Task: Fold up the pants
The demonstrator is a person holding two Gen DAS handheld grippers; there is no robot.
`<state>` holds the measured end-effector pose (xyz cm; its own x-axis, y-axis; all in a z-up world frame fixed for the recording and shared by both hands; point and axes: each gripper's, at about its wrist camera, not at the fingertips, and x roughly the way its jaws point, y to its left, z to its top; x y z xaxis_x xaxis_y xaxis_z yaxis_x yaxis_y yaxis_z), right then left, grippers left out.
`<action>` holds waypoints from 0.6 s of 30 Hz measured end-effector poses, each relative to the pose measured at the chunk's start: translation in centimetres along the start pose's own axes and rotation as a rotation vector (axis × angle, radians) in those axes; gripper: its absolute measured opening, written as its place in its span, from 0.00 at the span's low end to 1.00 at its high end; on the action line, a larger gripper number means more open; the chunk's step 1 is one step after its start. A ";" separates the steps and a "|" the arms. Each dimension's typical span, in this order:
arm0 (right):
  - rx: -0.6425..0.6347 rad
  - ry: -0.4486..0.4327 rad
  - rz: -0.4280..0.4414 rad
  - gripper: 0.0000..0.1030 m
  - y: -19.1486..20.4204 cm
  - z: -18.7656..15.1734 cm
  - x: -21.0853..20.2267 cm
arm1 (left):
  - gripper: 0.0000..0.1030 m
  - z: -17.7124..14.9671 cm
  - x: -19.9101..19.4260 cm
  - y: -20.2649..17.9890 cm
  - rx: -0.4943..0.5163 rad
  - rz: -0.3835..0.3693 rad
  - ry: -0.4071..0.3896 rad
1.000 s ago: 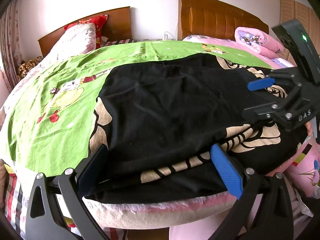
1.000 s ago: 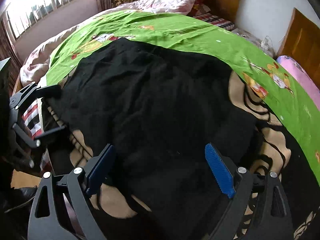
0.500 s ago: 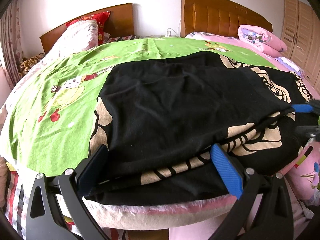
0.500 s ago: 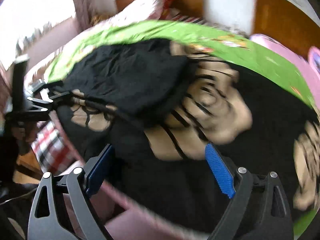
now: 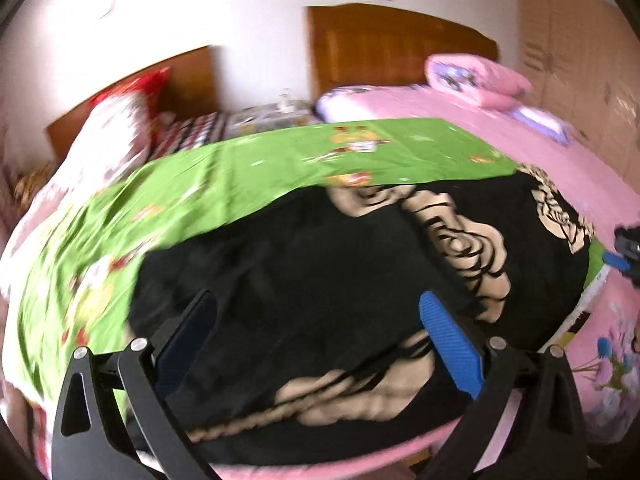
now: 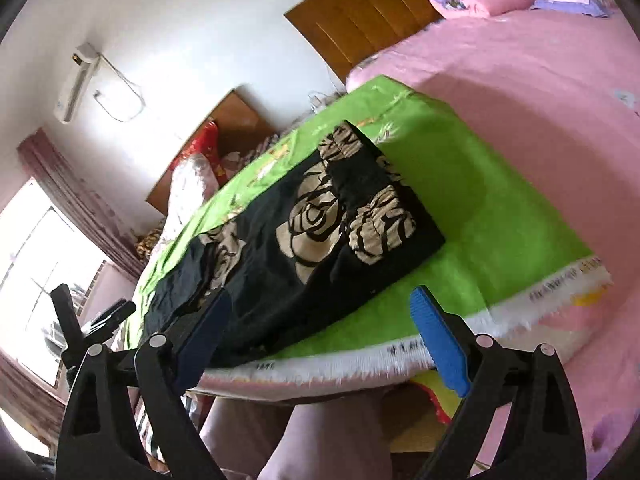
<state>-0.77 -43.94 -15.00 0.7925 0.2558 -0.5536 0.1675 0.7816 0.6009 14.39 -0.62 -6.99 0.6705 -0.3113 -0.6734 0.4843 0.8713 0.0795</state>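
The pants (image 5: pixel 304 280) are black with large beige rose prints and lie spread lengthwise along the near edge of a green cartoon-print sheet (image 5: pixel 248 168) on a bed. In the right wrist view the pants (image 6: pixel 316 224) stretch away to the left. My left gripper (image 5: pixel 320 344) is open and empty, low over the black cloth. My right gripper (image 6: pixel 320 336) is open and empty at the bed's front edge, beside the right end of the pants. The right gripper's blue tip (image 5: pixel 618 260) shows at the far right of the left wrist view.
A second bed with pink bedding (image 5: pixel 480 112) and a rolled pink quilt (image 5: pixel 476 80) stands to the right. Wooden headboards (image 5: pixel 392 52) and a wall are behind. Pillows (image 5: pixel 116 132) lie at the far left. A window (image 6: pixel 44 280) is at the left.
My right gripper has swung right and pulled back off the pants to the bed's right front edge. My left gripper has moved forward over the cloth and turned right.
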 end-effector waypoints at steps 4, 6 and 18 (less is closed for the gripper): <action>0.042 0.011 -0.120 0.86 -0.5 1.6 1.7 | 0.98 1.0 4.5 -2.0 0.042 -0.028 0.078; 0.068 0.021 -0.166 0.86 -1.0 2.2 2.5 | 0.98 0.7 6.3 -2.3 0.041 -0.035 0.119; 0.237 0.021 -0.049 0.75 -1.7 2.7 3.4 | 0.99 -1.3 9.6 -1.7 -0.017 -0.087 0.176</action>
<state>3.24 -45.99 -16.34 0.7677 0.2345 -0.5963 0.3407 0.6388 0.6898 19.29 -4.59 -14.53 0.5171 -0.3153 -0.7957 0.5256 0.8507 0.0045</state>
